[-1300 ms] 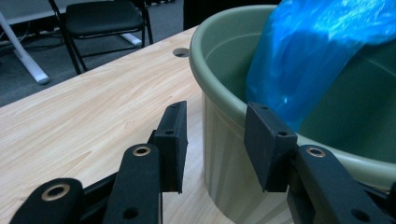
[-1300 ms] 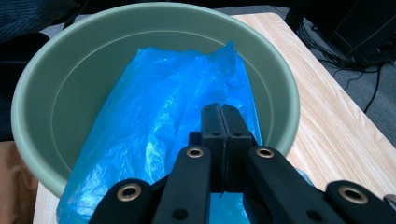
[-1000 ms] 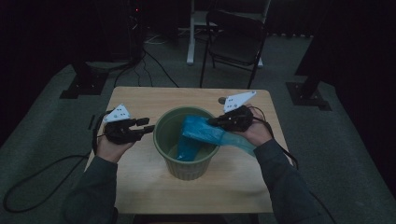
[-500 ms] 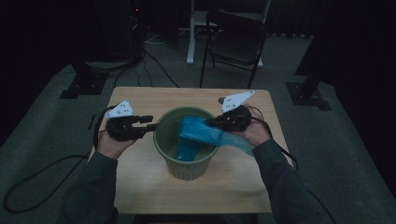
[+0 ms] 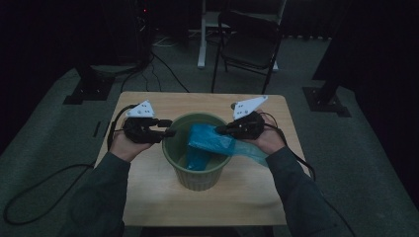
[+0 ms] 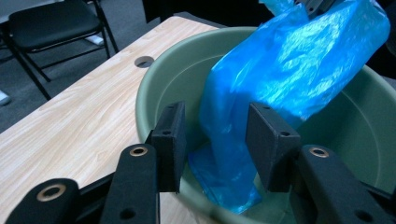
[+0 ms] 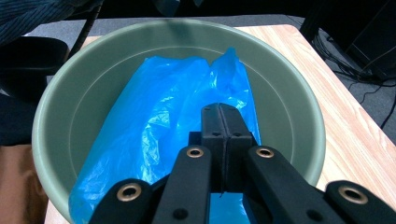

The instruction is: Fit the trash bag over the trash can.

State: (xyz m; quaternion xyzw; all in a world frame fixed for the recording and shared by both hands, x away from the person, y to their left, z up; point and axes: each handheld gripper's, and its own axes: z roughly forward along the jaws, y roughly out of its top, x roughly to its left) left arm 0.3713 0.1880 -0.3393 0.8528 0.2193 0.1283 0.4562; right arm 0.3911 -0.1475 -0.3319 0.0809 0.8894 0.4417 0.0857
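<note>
Right gripper point(image 5: 221, 131): in my right hand at the bin's right rim, jaws pressed flat together on a fold of the blue plastic bag point(image 5: 210, 143). In the right gripper view the pads point(image 7: 224, 126) meet with no gap, and the pinched film itself is hidden between them.

Left gripper point(image 5: 168, 129): in my left hand at the bin's left rim, jaws standing well apart and having just been opening, with nothing clamped. In the left gripper view the pads point(image 6: 170, 140) frame the bag without touching it.

Blue plastic bag: one end hangs down inside the bin, the other drapes over the right rim toward my right sleeve. Its lowest part is cut off at the bottom of the left gripper view; whether it reaches the bin floor I cannot tell.

Green bin point(image 5: 173, 150): round, upright, near the middle of the tabletop, a little toward the front edge. Its base is hidden by its own wall.

Tabletop point(image 5: 148, 197): pale wood; the front corners are covered by my forearms.

Folding chair point(image 5: 252, 42): beyond the far edge, dim, legs hard to make out.
</note>
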